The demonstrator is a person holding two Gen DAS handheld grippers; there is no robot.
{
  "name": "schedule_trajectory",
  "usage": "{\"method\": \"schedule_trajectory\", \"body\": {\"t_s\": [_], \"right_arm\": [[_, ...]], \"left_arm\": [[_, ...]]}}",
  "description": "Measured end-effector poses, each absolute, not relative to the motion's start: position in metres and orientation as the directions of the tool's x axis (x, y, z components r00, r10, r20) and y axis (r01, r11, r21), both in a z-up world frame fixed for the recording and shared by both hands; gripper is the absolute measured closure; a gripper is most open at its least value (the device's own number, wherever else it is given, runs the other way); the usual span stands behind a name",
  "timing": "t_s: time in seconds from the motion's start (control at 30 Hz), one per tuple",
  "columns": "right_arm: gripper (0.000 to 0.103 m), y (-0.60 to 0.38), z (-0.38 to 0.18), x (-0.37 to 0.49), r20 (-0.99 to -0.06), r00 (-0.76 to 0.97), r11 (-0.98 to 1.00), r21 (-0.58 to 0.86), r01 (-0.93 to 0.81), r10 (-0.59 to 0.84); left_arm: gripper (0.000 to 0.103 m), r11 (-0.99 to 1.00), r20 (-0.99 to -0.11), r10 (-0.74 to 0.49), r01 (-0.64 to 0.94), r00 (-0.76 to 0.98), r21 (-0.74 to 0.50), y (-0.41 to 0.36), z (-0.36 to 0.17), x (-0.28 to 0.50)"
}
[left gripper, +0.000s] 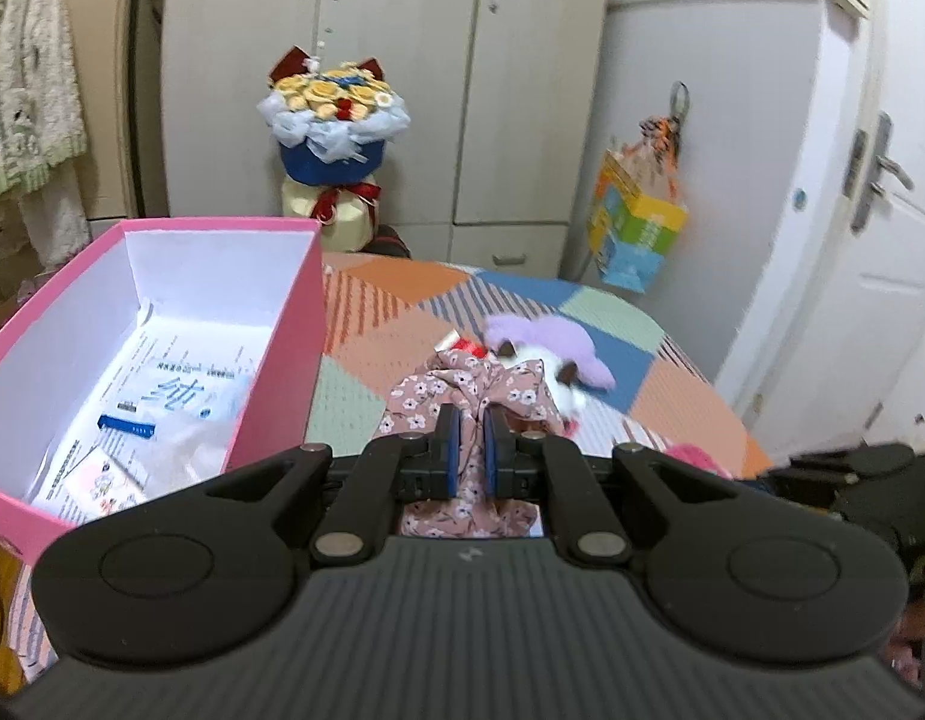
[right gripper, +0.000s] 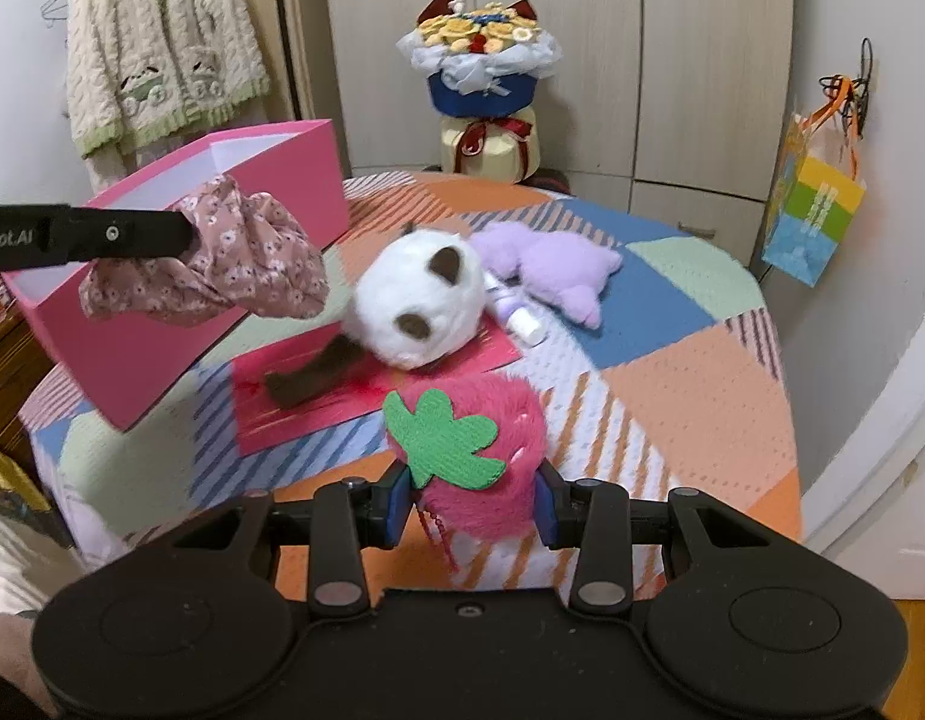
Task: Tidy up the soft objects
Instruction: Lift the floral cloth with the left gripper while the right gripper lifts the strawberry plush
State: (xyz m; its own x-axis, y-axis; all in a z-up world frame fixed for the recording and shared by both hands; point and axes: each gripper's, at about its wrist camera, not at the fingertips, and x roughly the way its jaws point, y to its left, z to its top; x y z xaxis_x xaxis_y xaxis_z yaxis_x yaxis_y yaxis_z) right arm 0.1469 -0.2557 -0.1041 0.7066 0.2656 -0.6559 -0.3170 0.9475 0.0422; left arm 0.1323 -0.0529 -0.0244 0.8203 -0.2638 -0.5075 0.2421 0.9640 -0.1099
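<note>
My left gripper (left gripper: pixel 469 447) is shut on a pink floral cloth (left gripper: pixel 462 393), which hangs bunched from the pads above the table. From the right wrist view the same cloth (right gripper: pixel 222 264) dangles in front of the open pink box (right gripper: pixel 270 180), held by the left gripper (right gripper: pixel 189 234). My right gripper (right gripper: pixel 471 501) is shut on a fuzzy pink strawberry plush (right gripper: pixel 486 480) with a green felt leaf (right gripper: pixel 444 441). A white round plush with brown ears (right gripper: pixel 420 306) and a purple plush (right gripper: pixel 546 267) lie on the patchwork tablecloth (right gripper: pixel 690 396).
The pink box (left gripper: pixel 282 324) holds printed packets (left gripper: pixel 174 396). A red mat (right gripper: pixel 318 396) lies under the white plush, a small white bottle (right gripper: pixel 522 318) beside it. A flower bouquet (right gripper: pixel 480 54) stands behind the table, a colourful bag (right gripper: pixel 813 222) hangs right, a cardigan (right gripper: pixel 162 42) left.
</note>
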Motion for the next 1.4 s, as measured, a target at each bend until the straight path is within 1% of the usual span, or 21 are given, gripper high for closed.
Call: {"method": "schedule_trajectory", "body": {"t_s": [0.17, 0.37, 0.5, 0.6, 0.7, 0.8, 0.9, 1.03, 1.23, 1.4], "right_arm": [[0.058, -0.244, -0.101, 0.131, -0.674, 0.678, 0.936, 0.057, -0.347, 0.293], [0.058, -0.232, -0.1, 0.105, -0.703, 0.62, 0.912, 0.101, -0.397, 0.348], [0.058, -0.221, -0.096, 0.088, -0.707, 0.595, 0.894, 0.121, -0.431, 0.383], [0.058, -0.212, -0.09, 0.076, -0.703, 0.587, 0.881, 0.118, -0.458, 0.4], [0.058, -0.201, -0.082, 0.066, -0.706, 0.571, 0.861, 0.111, -0.496, 0.42], [0.058, -0.185, -0.069, 0.058, -0.727, 0.539, 0.831, 0.077, -0.551, 0.425], [0.058, -0.17, -0.054, 0.052, -0.744, 0.498, 0.793, 0.069, -0.605, 0.445], [0.058, -0.151, -0.036, 0.048, -0.744, 0.447, 0.742, 0.096, -0.664, 0.496], [0.058, -0.124, -0.013, 0.057, -0.713, 0.404, 0.682, 0.141, -0.718, 0.573], [0.058, -0.095, 0.011, 0.074, -0.682, 0.431, 0.658, 0.098, -0.747, 0.591]], "left_arm": [[0.095, 0.945, -0.551, -0.32, 0.301, 0.77, -0.129, -0.042, -0.027, 0.116], [0.095, 0.945, -0.591, -0.314, 0.307, 0.743, -0.116, -0.024, -0.032, 0.096], [0.095, 0.944, -0.608, -0.323, 0.297, 0.725, -0.146, -0.005, -0.032, 0.081], [0.095, 0.939, -0.622, -0.336, 0.297, 0.707, -0.17, 0.007, -0.03, 0.073], [0.095, 0.929, -0.66, -0.364, 0.304, 0.657, -0.21, 0.022, -0.026, 0.067], [0.095, 0.92, -0.692, -0.388, 0.297, 0.609, -0.254, 0.042, -0.021, 0.06], [0.095, 0.929, -0.708, -0.366, 0.287, 0.604, -0.236, 0.057, -0.009, 0.05], [0.095, 0.943, -0.701, -0.327, 0.269, 0.634, -0.197, 0.079, 0.014, 0.034], [0.095, 0.947, -0.647, -0.321, 0.239, 0.692, -0.213, 0.113, 0.052, 0.026], [0.095, 0.949, -0.592, -0.316, 0.248, 0.741, -0.195, 0.126, 0.08, 0.041]]}}
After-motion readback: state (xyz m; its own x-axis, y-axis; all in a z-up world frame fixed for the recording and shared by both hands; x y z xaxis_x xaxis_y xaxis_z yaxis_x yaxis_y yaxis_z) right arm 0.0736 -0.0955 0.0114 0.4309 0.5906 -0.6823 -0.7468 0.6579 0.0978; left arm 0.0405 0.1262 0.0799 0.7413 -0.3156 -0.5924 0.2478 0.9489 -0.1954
